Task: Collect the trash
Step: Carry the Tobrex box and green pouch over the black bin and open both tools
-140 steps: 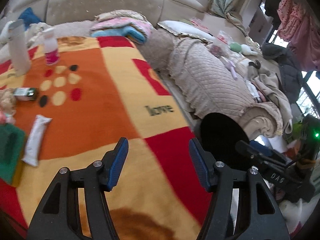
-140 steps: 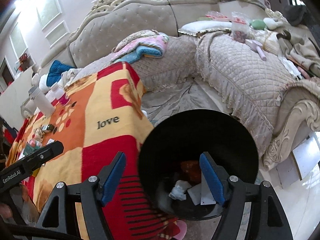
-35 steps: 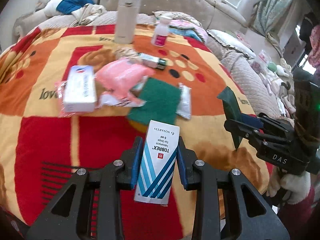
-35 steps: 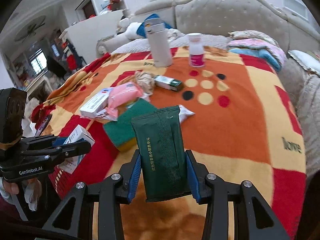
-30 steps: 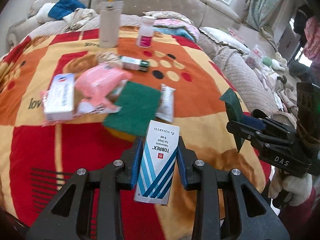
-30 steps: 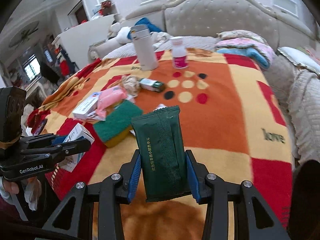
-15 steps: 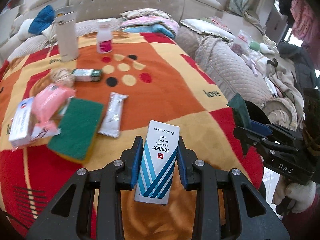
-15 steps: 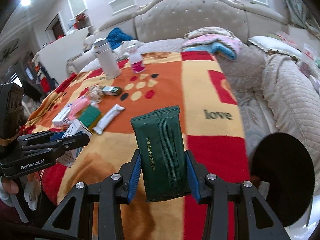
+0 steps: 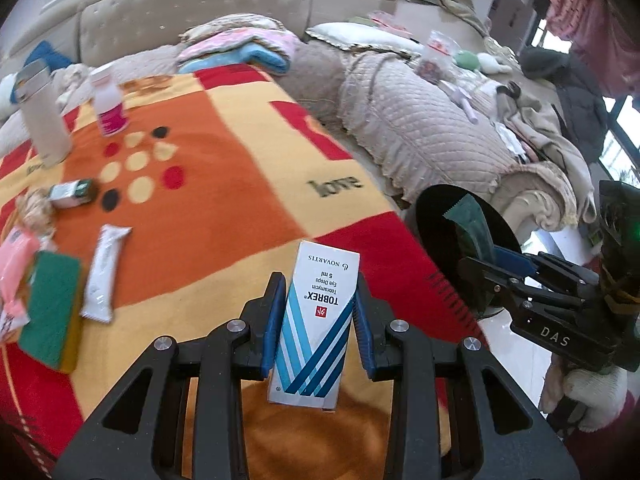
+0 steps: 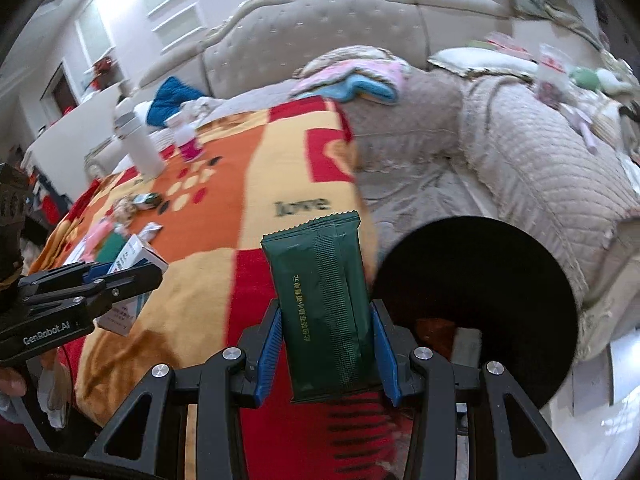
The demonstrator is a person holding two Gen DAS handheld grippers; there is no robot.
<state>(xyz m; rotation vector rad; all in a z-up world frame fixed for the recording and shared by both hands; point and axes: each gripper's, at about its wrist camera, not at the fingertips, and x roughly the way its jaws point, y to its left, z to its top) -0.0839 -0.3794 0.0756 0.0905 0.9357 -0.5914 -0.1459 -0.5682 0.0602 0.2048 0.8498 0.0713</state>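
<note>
My left gripper [image 9: 318, 322] is shut on a white and blue eye-drops box [image 9: 316, 324], held above the blanket-covered table [image 9: 240, 200] near its right edge. My right gripper [image 10: 326, 344] is shut on a dark green wrapper packet [image 10: 322, 304], held left of the black trash bin [image 10: 480, 280] beside the table. The bin also shows in the left wrist view [image 9: 440, 216], with the right gripper [image 9: 480, 252] over it. The left gripper with its box shows in the right wrist view [image 10: 120, 272].
On the table lie a white wrapper [image 9: 105, 268], a green sponge [image 9: 50, 292], a pink packet [image 9: 16, 260], a small green box [image 9: 70, 194], a white flask [image 9: 44, 120] and a pink-labelled bottle [image 9: 108, 108]. Quilted sofas [image 9: 420, 128] surround the table.
Both grippers have swung right with their loads, from over the table's clutter toward its right edge. The black bin has come into full view by the right gripper.
</note>
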